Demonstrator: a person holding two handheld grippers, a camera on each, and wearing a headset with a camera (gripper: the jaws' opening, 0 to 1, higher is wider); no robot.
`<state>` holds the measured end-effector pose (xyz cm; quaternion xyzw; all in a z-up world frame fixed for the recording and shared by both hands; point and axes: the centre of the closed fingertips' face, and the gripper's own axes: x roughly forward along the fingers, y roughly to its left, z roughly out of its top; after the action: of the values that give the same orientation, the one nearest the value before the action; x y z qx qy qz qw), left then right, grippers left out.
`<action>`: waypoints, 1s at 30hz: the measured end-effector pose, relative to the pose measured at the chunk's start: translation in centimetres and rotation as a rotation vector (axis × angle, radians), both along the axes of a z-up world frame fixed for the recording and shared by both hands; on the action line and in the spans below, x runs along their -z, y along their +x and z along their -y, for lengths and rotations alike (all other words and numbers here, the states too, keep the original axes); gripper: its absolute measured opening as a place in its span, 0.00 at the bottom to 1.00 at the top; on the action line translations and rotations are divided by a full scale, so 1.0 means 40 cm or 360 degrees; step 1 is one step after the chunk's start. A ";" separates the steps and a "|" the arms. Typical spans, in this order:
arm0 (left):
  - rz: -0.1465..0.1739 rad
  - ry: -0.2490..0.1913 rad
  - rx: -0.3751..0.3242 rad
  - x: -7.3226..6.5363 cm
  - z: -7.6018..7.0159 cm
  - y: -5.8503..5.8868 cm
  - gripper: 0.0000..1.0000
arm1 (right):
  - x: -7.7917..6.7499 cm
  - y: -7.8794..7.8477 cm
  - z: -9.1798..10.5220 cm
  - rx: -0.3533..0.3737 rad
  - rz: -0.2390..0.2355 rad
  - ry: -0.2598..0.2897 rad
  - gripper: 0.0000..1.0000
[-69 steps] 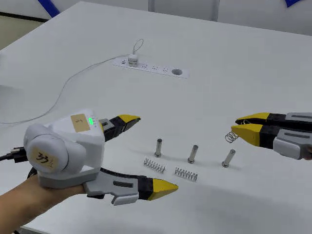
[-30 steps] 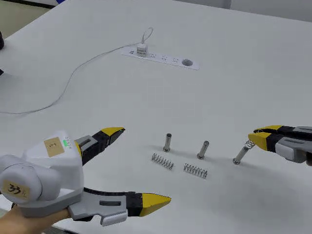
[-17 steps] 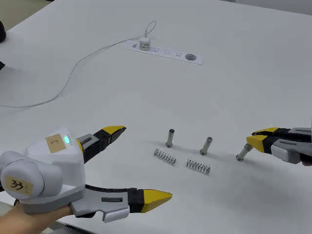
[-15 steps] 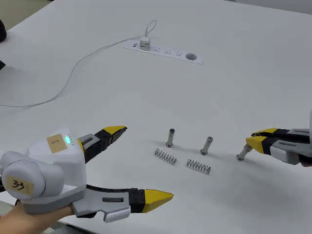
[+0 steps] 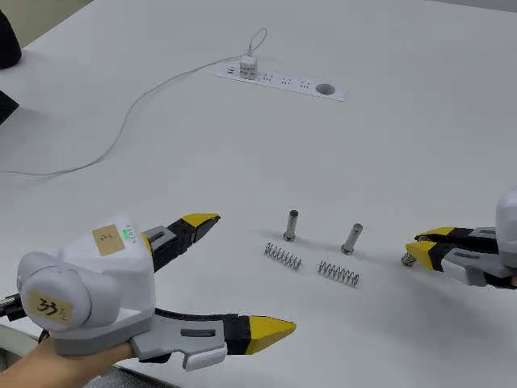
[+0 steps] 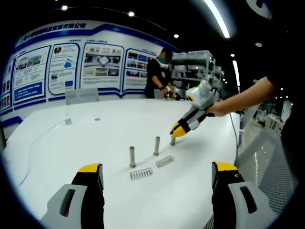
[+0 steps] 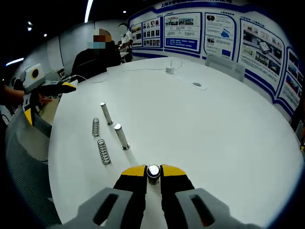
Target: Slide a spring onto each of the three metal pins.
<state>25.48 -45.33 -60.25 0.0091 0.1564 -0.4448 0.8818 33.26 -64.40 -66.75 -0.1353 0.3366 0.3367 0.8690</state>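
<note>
Nearest the person, the left tongs (image 5: 238,275) hovered over the front edge of the white counter (image 5: 388,145) with their jaws spread wide, holding nothing. Just beyond their tips, two loose springs lay flat: the left spring (image 5: 282,256) and the right spring (image 5: 338,273). Each long axis ran roughly crosswise to the person, tilted a little. Just behind each spring stood a bare upright pin, the left pin (image 5: 291,225) and the middle pin (image 5: 351,238).

Off to the right, level with that row, the right tongs (image 5: 416,245) were pressed together about the third pin (image 7: 153,171). Its round head showed between the yellow tips in the right gripper view. Grey coils appeared to sit at its foot, though I could not tell how far a spring was seated there.

By my reading, one pin was nearly done and two waited. The right spring lay to the left of the right tongs, and the left spring lay ahead and to the right of the open left tongs. Either spring would need turning from flat to upright.

Farthest away lay a power strip (image 5: 279,81) and its cable (image 5: 121,133).
</note>
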 end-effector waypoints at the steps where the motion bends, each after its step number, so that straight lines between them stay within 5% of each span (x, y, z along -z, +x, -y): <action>1: 0.0002 -0.0006 0.0001 -0.002 0.000 0.000 0.96 | 0.004 0.000 0.000 -0.0003 -0.0002 -0.0003 0.11; 11: 0.0004 -0.0017 -0.0025 -0.004 -0.008 0.006 0.94 | 0.001 0.005 0.002 -0.0033 0.0038 -0.0020 0.12; 15: 0.0041 -0.0027 -0.0042 -0.013 -0.013 0.013 0.94 | -0.005 0.005 0.001 -0.0045 0.0051 -0.0034 0.12; 19: 0.0032 -0.0026 -0.0076 -0.012 -0.026 0.020 0.94 | -0.028 0.001 0.000 -0.0071 0.0094 -0.0042 0.22; 25: 0.0021 0.0032 -0.0080 0.006 -0.026 0.021 0.95 | -0.095 -0.008 -0.008 -0.0119 0.0217 -0.0008 0.22; 30: 0.0044 0.0013 -0.0087 -0.009 -0.026 0.021 0.95 | -0.134 -0.037 -0.048 -0.0211 0.0283 0.0026 0.22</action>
<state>26.30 -44.30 -59.88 0.0145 0.1463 -0.4198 0.8956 31.78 -62.48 -61.40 -0.1796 0.2457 0.3829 0.8722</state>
